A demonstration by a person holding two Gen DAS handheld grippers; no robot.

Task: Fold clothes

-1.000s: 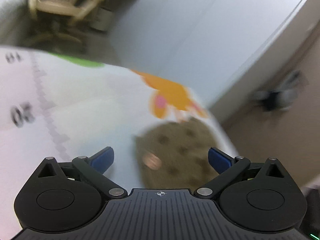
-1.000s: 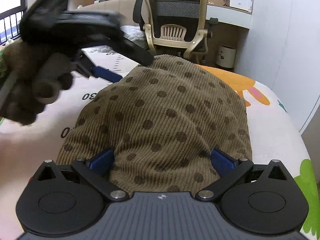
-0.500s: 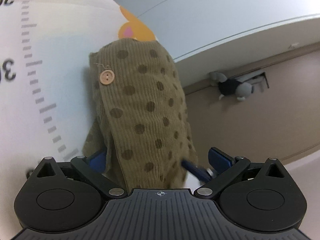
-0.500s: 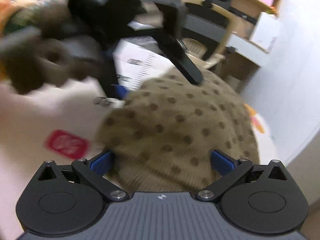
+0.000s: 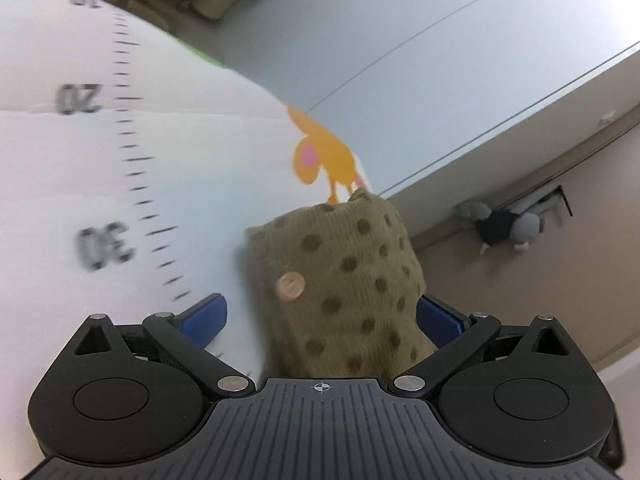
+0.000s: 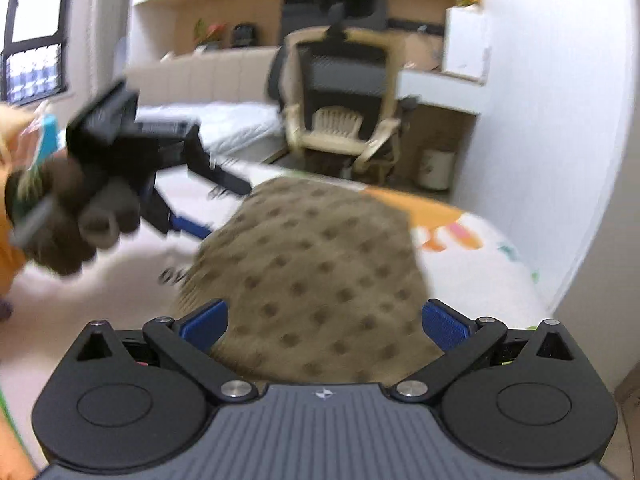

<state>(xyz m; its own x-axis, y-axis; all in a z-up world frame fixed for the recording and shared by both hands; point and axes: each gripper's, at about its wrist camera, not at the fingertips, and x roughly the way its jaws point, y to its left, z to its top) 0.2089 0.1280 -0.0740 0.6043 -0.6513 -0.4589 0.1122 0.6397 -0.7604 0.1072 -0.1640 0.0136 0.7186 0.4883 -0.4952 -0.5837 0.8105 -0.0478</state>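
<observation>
An olive-brown corduroy garment (image 5: 340, 264) with dark dots and a tan button (image 5: 291, 286) lies bunched on the white ruler-print mat (image 5: 120, 184). My left gripper (image 5: 322, 318) is open, its blue fingers (image 5: 204, 318) wide on either side of the cloth's near end. In the right wrist view the same garment (image 6: 312, 264) spreads as a blurred mound ahead of my right gripper (image 6: 324, 322), which is open over its near edge. The left gripper (image 6: 192, 226), held by a gloved hand (image 6: 80, 216), sits at the garment's far left side.
An office chair (image 6: 340, 120) and a small bin (image 6: 438, 168) stand beyond the mat's far end, with a bed (image 6: 224, 120) behind. A white wall (image 6: 560, 120) runs along the mat's right side. A plush toy (image 5: 504, 226) lies on the floor.
The left gripper has swung over the garment's buttoned edge, so the cloth now looks shorter and bunched. The right wrist view has lifted and tilted toward the room. Both grippers stay open.
</observation>
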